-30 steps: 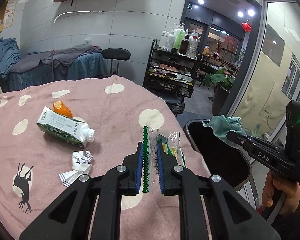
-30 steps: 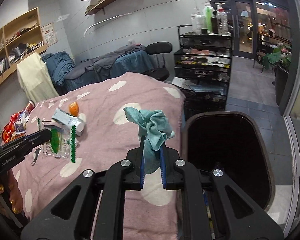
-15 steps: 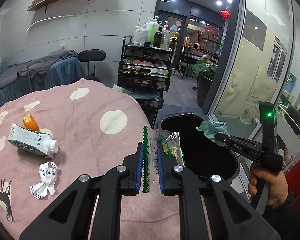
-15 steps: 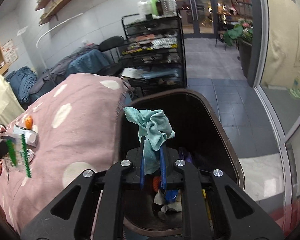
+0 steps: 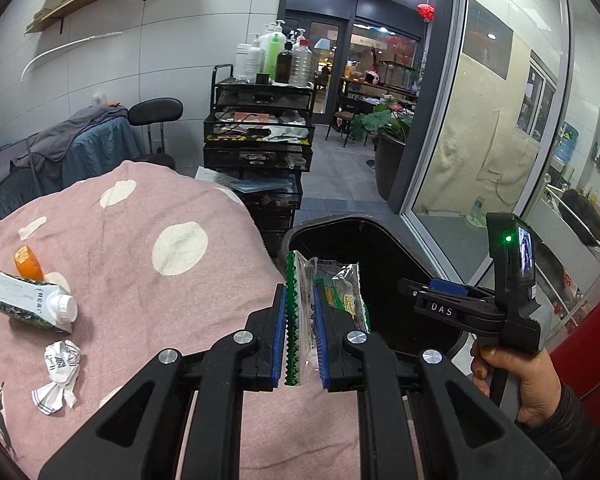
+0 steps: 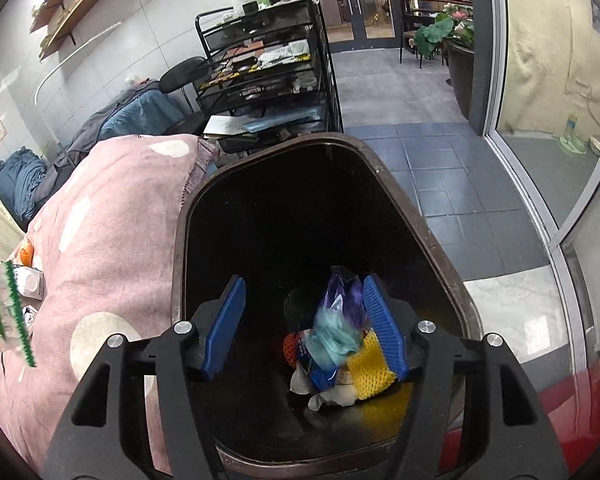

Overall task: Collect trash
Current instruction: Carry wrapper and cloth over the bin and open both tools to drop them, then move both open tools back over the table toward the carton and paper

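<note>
Right gripper [image 6: 304, 330], jaws just spread, nothing between them, hangs over the black bin [image 6: 420, 216]; the teal cloth [image 6: 332, 338] lies inside on the other trash. Left gripper [image 5: 300, 332] pinches the clear green-edged wrapper [image 5: 320, 292] at the bin's rim. We'd carry it fully over the opening before releasing.

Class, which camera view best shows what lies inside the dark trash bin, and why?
The right wrist view: it looks straight down into the dark trash bin, showing the trash pile at its bottom. The left wrist view shows only its rim and dark interior.
</note>
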The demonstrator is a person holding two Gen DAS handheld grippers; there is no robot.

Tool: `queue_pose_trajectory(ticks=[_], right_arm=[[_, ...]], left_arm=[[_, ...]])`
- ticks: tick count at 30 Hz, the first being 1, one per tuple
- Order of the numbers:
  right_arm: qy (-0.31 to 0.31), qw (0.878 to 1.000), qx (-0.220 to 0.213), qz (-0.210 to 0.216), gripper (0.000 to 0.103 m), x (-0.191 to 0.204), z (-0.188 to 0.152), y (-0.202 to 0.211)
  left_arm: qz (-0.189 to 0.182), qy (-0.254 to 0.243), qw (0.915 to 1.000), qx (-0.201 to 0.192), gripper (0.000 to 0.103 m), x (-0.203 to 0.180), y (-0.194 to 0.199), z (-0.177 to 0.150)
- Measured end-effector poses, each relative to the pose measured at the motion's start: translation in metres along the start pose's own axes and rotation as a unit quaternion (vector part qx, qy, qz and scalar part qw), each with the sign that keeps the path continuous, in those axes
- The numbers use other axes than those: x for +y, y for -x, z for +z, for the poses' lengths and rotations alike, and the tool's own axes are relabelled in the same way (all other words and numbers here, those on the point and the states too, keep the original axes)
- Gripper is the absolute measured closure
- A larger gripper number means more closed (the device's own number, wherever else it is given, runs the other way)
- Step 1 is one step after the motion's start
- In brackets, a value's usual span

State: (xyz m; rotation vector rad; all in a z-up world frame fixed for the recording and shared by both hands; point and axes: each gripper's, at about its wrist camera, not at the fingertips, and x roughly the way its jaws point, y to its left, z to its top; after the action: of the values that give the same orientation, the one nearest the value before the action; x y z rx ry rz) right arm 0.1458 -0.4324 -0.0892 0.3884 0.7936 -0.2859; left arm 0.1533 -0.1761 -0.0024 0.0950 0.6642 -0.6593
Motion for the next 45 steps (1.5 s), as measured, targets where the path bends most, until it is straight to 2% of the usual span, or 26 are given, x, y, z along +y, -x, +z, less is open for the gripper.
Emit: queue_pose_trajectory(ticks=[4,14,19,27,28,30,32,34,39,45], right_arm=[[-0.014,1.0,-0.02,0.0,0.035,-0.008,0.002,0.013],[-0.037,0.997,-0.068,-0.019,0.033,-0.026,0.013,0.043],[-0.045,0.995,-0.079,-0.028,0.029,-0.035,0.017,0.05],[-0.061,0.994,-0.083,-0.047,0.028,-0.055,0.019,0.053],[-0.063,0.993,-0.083,-0.049,0.027,-0.057,0.019,0.054],[-0.065,0.993,-0.082,-0.051,0.027,-0.06,0.02,0.054],[-0.068,0.993,-0.083,-0.053,0.024,-0.063,0.02,0.054],[-0.07,0.992,-0.087,-0.055,0.02,-0.065,0.021,0.055],[-0.075,0.992,-0.09,-0.054,0.017,-0.067,0.021,0.057],[-0.071,0.992,-0.092,-0.047,0.016,-0.063,0.019,0.058]], left_arm=[[-0.01,-0.012,0.9999,0.004,0.089,-0.01,-0.01,0.005],[-0.034,-0.032,0.9985,0.027,0.089,-0.036,-0.043,0.016],[-0.04,-0.045,0.9974,0.039,0.089,-0.05,-0.058,0.02],[-0.041,-0.066,0.9951,0.061,0.089,-0.068,-0.082,0.02],[-0.042,-0.068,0.9947,0.065,0.087,-0.07,-0.085,0.02],[-0.046,-0.073,0.9937,0.072,0.076,-0.072,-0.088,0.02],[-0.043,-0.077,0.9939,0.066,0.036,-0.074,-0.087,0.019],[-0.042,-0.082,0.9945,0.052,0.019,-0.077,-0.083,0.017],[-0.035,-0.103,0.9932,0.042,0.013,-0.081,-0.075,0.015],[-0.04,-0.095,0.9942,0.028,0.007,-0.076,-0.057,0.015]])
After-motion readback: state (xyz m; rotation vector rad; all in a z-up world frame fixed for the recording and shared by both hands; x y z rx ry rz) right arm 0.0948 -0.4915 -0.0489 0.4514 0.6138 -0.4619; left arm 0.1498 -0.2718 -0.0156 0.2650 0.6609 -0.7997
